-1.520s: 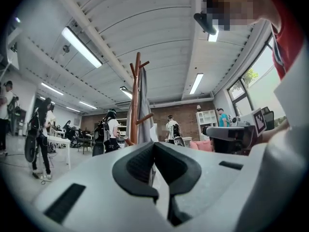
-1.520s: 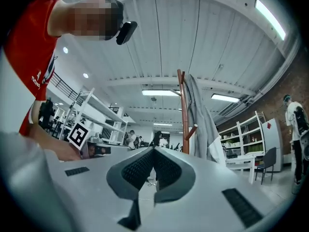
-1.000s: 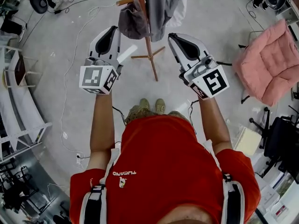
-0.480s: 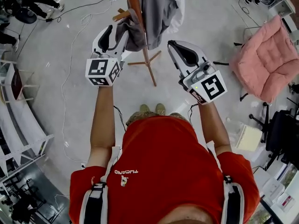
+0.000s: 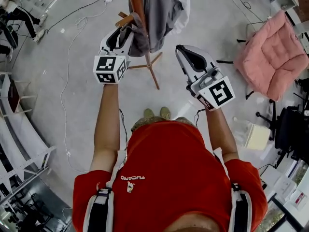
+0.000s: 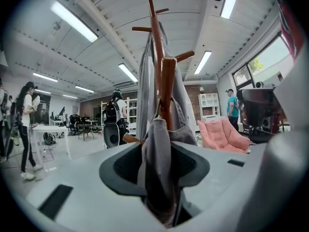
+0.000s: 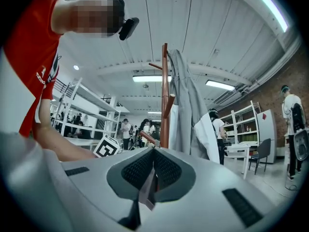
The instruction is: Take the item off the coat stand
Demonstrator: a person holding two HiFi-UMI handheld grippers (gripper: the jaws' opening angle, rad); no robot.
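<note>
Jaws of the left gripper (image 5: 119, 36) are closing around a grey cloth garment (image 6: 157, 168) on a brown wooden coat stand (image 6: 168, 91), while the right gripper (image 5: 182, 51) has its jaws pressed together.

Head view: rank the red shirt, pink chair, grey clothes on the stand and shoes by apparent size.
1. red shirt, largest, though nearest the camera
2. pink chair
3. grey clothes, cut off at the top edge
4. shoes, smallest
</note>
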